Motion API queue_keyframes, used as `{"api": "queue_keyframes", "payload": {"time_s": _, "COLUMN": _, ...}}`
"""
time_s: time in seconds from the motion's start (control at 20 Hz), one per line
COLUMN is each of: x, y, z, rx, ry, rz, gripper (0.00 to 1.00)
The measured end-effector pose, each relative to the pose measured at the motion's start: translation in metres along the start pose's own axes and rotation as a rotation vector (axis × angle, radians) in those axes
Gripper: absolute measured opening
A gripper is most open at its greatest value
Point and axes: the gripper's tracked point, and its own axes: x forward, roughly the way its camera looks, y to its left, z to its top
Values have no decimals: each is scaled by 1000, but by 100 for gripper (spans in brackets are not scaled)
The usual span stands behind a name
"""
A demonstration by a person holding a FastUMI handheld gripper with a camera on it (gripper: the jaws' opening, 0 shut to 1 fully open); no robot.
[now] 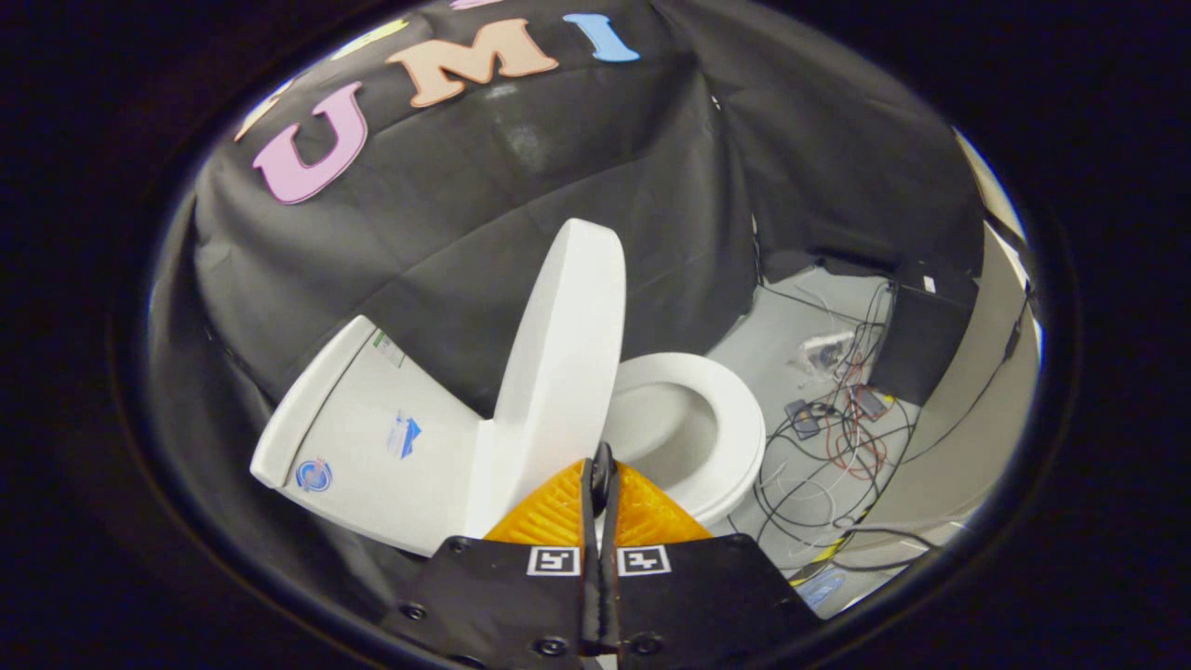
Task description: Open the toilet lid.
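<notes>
toilet lid stands up, gripper fingers pressed together

just ahead of the gripper (601,479) stands the white toilet lid (565,358). it is lifted up and stands almost straight, with its thin edge turned toward the camera. its lower edge comes down right to the tips of the two orange fingers (556,510). the fingers are pressed together, with just a thin dark line between them. the lid looks like it touches the tips or sits right behind them, but i cannot tell if anything is pinched in there.

on one side of the lid is the white toilet tank (368,437). it has a blue round sticker and a small blue and white sticker on it. the lid rises just beside the tank.

on the other side of the lid is the toilet seat (721,419). it is a white ring lying flat on the bowl, and you can look down into the bowl through it.

past the seat, the grey floor (791,321) has a messy bunch of wires (842,437) on it, red, white and black ones. a black box (921,344) sits near the wires, by the black cloth wall (447,214) that hangs behind the toilet.

on the black parts of the gripper, just behind the orange fingers, are two small square black and white markers (644,560).
</notes>
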Motion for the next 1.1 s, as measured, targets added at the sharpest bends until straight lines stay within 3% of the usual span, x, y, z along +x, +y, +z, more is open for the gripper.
{"api": "queue_keyframes", "payload": {"time_s": 0.7, "x": -15, "y": 57, "z": 16, "rx": -159, "ry": -71, "rz": 11, "gripper": 1}}
{"api": "queue_keyframes", "payload": {"time_s": 1.1, "x": -25, "y": 104, "z": 21, "rx": -226, "ry": -114, "rz": 61, "gripper": 1}}
